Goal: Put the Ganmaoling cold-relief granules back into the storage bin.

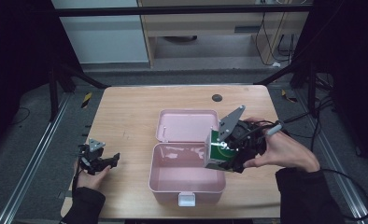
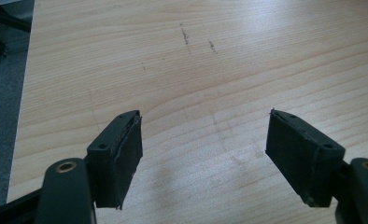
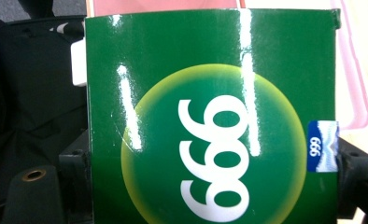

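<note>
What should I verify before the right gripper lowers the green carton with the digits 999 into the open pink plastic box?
1. Hold on the green carton printed with 999: ok. The right gripper has a jaw pressed on each side of it.
2. The pink plastic box is open: ok. Its lid lies flat behind it.
3. Room inside the box: ok as far as visible; the part under the carton is hidden.
4. Carton position: ok. In the high view it hangs at the right rim of the box, tilted.
5. Left gripper out of the way: ok. It is open and empty, over the light wooden table, left of the box.
6. White latch: cannot tell if it works.
</note>
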